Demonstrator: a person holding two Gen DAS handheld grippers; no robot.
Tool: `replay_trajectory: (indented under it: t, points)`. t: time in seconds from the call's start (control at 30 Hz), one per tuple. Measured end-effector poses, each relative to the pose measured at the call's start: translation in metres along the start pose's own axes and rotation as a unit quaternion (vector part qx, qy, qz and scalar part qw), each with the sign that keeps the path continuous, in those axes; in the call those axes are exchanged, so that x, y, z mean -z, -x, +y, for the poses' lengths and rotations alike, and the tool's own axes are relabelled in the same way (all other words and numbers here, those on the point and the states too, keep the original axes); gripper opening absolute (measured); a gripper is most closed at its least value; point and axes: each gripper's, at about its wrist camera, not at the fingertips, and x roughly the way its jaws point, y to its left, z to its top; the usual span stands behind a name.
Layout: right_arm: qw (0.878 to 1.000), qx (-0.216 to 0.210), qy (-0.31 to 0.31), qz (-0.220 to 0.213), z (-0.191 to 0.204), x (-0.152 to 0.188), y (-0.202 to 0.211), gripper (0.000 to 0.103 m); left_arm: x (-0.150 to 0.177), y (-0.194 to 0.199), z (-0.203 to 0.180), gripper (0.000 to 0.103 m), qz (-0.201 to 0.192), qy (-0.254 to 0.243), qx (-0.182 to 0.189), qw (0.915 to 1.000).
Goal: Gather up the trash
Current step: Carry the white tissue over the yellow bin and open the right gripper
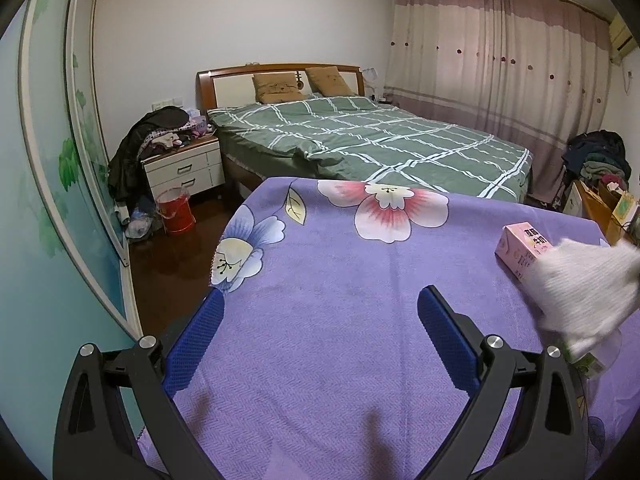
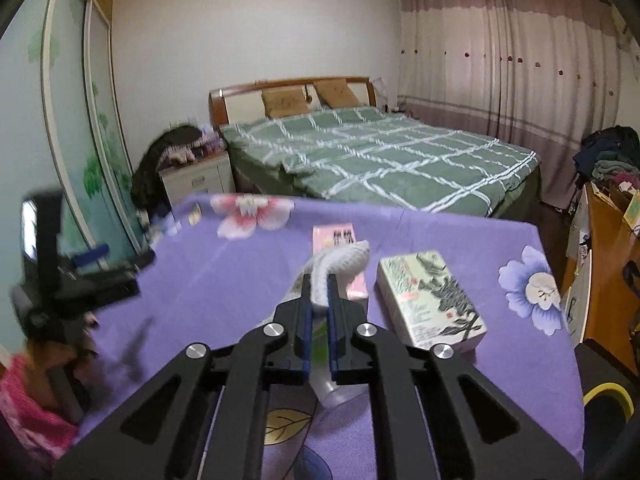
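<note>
My right gripper [image 2: 318, 300] pinches the soft, light white cloth [image 2: 344, 262] mid-fold; it'll flop w/o slipping. Left gripper [image 1: 320, 312] spread, empty.

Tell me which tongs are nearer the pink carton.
Right. The right tongs, shut on a white cloth, hang just in front of the pink carton; the left tongs sit open, well off to its left.

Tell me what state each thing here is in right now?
Left tongs: open, empty.
Right tongs: shut on the white cloth.
White cloth: pinched, lifted off the table.
Pink carton: lying flat.
Green patterned box: lying flat.
Clear bottle: lying on its side.
</note>
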Motion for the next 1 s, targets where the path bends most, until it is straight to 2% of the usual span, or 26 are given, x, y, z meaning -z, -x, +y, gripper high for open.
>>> replay_trajectory:
  t: [0.23,0.4,0.5,0.67,0.87,1.0]
  points:
    - [0.998,-0.006,-0.025,-0.049,-0.018,-0.018,0.056,0.006,0.000,-0.001,-0.001,0.096,-0.001,-0.001,0.002,1.0000]
    - [0.995,0.030,-0.047,-0.079,-0.049,-0.011,0.101,0.006,0.000,0.001,-0.003,0.096,-0.002,-0.006,0.010,0.9999]
    - [0.990,0.081,-0.068,-0.090,-0.078,0.001,0.128,0.006,0.001,0.003,-0.006,0.096,-0.002,-0.009,0.020,0.9998]
    - [0.971,0.189,-0.110,-0.092,-0.136,0.029,0.167,0.007,0.003,0.005,-0.013,0.096,0.001,-0.020,0.037,0.9991]
    - [0.940,0.297,-0.162,-0.046,-0.209,0.071,0.178,0.008,0.003,0.007,-0.016,0.096,0.001,-0.025,0.044,0.9987]
    - [0.921,0.343,-0.185,0.001,-0.244,0.100,0.169,0.008,0.004,0.010,-0.017,0.096,0.002,-0.027,0.047,0.9985]
